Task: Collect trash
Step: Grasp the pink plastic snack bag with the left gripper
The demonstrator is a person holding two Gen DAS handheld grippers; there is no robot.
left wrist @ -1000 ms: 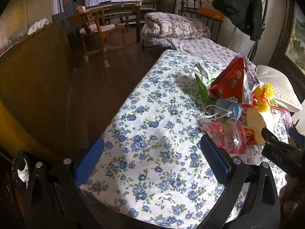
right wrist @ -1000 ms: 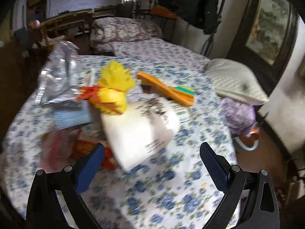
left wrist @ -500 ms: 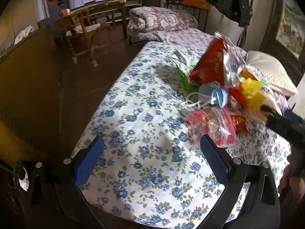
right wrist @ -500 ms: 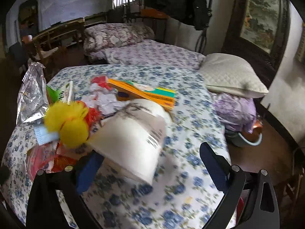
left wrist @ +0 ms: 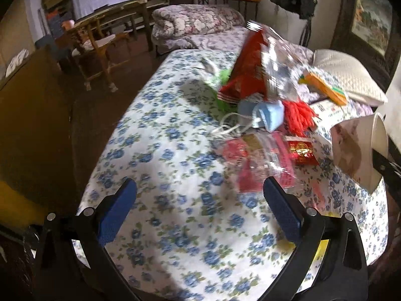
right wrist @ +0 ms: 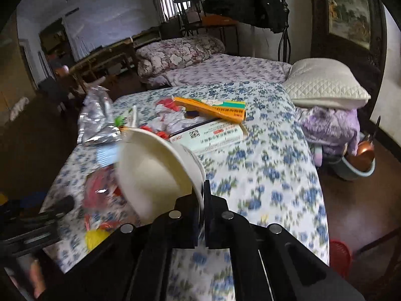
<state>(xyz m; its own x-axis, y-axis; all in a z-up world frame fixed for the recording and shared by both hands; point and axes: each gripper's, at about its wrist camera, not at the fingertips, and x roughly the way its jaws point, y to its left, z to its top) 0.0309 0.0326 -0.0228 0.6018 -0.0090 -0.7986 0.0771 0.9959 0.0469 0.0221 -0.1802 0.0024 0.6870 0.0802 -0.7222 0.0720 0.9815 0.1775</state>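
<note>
While the right gripper (right wrist: 201, 202) had its jaws clamped on the rim of a white paper cup (right wrist: 155, 168), low and left of centre in the right wrist view, the left gripper (left wrist: 200, 213) hung with jaws apart and nothing between them, at the bottom of its own view. Light and thin-walled, the cup would likely crush under a hard pinch; the rolled rim was the stiffest hold. Its mouth faced the camera and showed no contents. Loose trash lay on the floral bedsheet (right wrist: 263, 175): 1 red snack bag (left wrist: 248, 75), 1 clear wrapper (left wrist: 260, 160), 1 orange box (right wrist: 213, 109).
</note>
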